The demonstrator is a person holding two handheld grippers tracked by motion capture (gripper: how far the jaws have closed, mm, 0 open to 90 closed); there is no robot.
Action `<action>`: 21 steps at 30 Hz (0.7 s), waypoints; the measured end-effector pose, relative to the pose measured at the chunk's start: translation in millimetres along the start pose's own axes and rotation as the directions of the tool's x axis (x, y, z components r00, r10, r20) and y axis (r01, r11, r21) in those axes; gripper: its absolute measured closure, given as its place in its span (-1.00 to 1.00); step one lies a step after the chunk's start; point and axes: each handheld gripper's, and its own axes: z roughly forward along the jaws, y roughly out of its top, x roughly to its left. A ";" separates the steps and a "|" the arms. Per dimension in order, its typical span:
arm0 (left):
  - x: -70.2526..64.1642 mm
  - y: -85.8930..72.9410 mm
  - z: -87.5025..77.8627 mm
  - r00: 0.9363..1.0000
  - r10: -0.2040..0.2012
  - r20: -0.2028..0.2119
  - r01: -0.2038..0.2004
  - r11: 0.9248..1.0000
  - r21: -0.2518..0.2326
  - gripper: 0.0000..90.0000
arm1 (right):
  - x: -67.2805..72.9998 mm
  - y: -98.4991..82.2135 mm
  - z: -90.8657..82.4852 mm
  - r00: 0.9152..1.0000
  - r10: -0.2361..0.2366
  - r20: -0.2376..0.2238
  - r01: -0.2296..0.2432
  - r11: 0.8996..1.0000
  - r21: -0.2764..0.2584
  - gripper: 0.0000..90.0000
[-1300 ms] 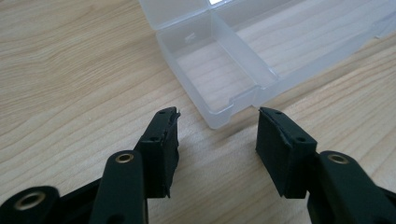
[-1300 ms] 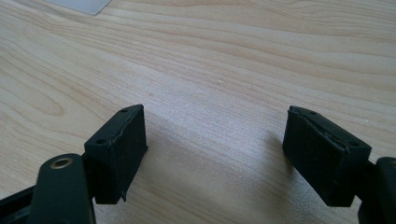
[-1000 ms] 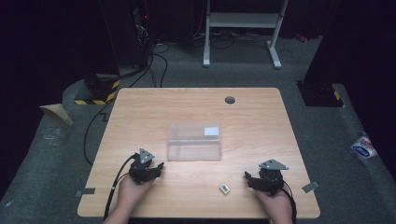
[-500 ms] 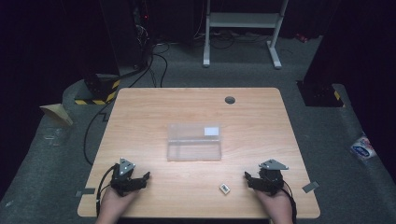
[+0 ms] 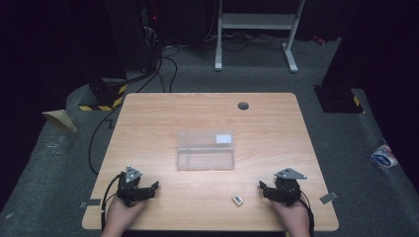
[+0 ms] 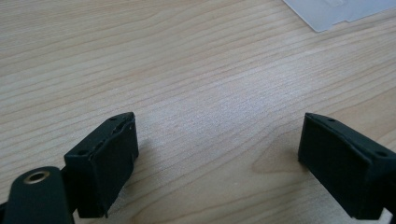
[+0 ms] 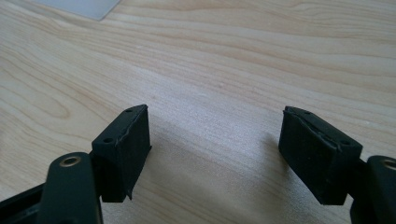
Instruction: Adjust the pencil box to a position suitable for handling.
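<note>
Just beside right gripper [image 5: 266, 189] (apart): small tag [image 5: 238, 199].

Clear box [image 5: 205, 150], white label; light woodgrain table [image 5: 148, 118].

The clear box [image 5: 205, 150] sits on the table [image 5: 148, 113] near its middle. Behind the box, toward the far edge and to the right, lies the round grommet [image 5: 243, 105]. Before the box and slightly right lies the small tag [image 5: 238, 199] — the right gripper [image 5: 264, 188] rests just right of that tag. The left gripper [image 5: 152, 188] rests before the box, well to its left — near the table's front edge.
</note>
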 end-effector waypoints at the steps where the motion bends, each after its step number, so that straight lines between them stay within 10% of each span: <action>1: -0.2 -0.1 0.0 1.000 -0.001 0.000 0.001 1.000 -0.002 -0.72 | 0.0 0.1 -2.0 1.000 0.001 -0.004 -0.001 1.000 -0.012 -0.45; 21: -0.9 -1.2 -1.5 1.000 0.002 0.003 -0.002 1.000 -0.006 -0.66 | 39.8 3.4 -25.7 0.989 -0.101 -0.112 0.091 0.992 -0.086 -0.30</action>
